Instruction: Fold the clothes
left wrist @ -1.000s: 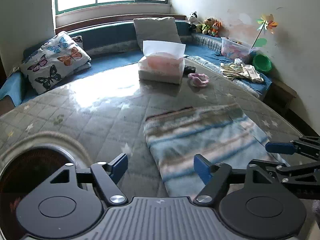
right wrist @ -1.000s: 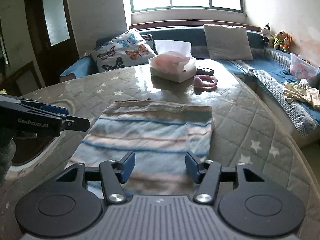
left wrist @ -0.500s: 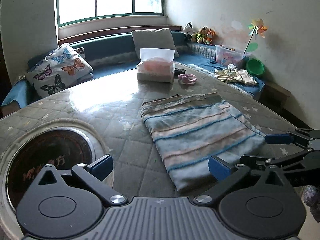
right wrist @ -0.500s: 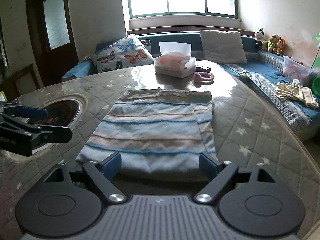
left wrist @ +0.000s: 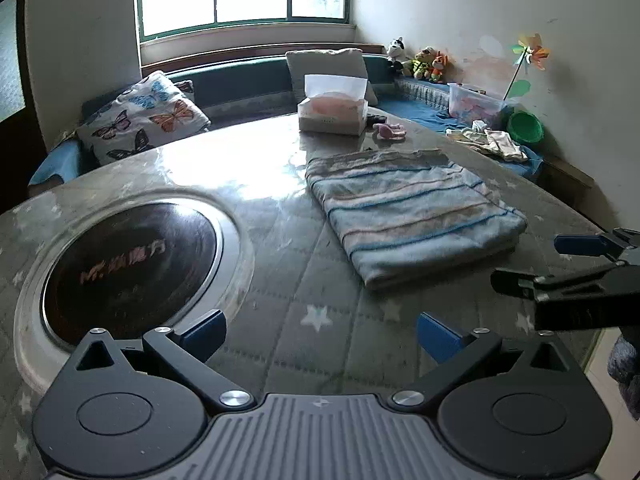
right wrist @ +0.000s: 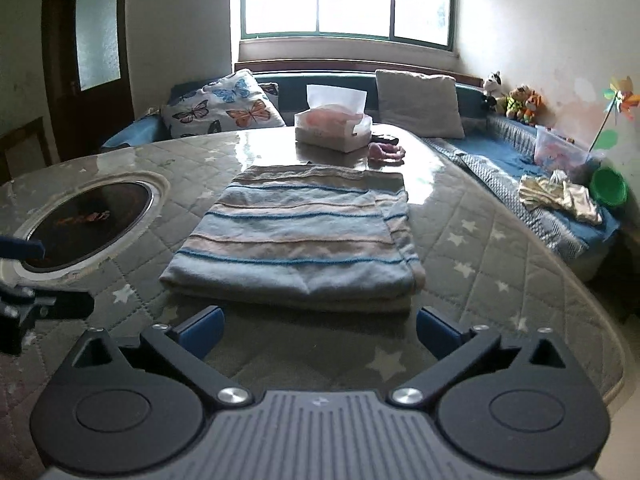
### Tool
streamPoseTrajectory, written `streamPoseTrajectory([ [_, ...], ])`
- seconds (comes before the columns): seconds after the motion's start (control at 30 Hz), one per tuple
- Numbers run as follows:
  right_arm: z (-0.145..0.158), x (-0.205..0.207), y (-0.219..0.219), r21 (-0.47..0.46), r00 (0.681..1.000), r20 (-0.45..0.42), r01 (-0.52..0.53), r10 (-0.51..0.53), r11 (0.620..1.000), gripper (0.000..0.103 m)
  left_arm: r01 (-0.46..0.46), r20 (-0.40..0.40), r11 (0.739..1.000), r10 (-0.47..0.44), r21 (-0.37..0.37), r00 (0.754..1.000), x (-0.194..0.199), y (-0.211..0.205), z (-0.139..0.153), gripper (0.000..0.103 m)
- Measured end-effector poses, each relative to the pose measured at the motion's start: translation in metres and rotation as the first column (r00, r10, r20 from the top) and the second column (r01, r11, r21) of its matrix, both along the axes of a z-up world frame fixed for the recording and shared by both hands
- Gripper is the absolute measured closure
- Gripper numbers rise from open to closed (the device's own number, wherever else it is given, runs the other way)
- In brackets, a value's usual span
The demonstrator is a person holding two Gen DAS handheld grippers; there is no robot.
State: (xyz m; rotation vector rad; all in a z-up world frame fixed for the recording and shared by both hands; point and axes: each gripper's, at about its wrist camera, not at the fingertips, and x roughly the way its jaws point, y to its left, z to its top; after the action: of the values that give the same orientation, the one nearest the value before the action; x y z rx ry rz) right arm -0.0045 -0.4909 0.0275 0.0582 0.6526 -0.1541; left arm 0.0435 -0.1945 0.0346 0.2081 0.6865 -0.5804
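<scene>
A blue and beige striped garment lies folded into a flat rectangle on the quilted table; it also shows in the right wrist view. My left gripper is open and empty, above the table to the left of and short of the garment. My right gripper is open and empty, just short of the garment's near edge. The right gripper's fingers show at the right edge of the left wrist view. The left gripper's finger shows at the left edge of the right wrist view.
A round dark hotplate is set into the table at left. A tissue box and a small pink item sit at the far side. A bench with pillows, toys, loose clothes and a green bowl runs behind and right.
Both grippers have opened wider and pulled back from the folded garment, which now lies farther ahead of them. The garment has stayed flat on the table.
</scene>
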Motion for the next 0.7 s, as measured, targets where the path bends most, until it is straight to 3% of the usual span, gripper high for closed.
streamPoseTrajectory([
  [0.7, -0.01, -0.022, 0.031, 0.014, 1.0, -0.02, 0.017, -0.017, 1.0, 0.0, -0.06, 0.001, 0.998, 0.06, 0.0, 0.998, -0.034, 0.025, -0.013, 0.0],
])
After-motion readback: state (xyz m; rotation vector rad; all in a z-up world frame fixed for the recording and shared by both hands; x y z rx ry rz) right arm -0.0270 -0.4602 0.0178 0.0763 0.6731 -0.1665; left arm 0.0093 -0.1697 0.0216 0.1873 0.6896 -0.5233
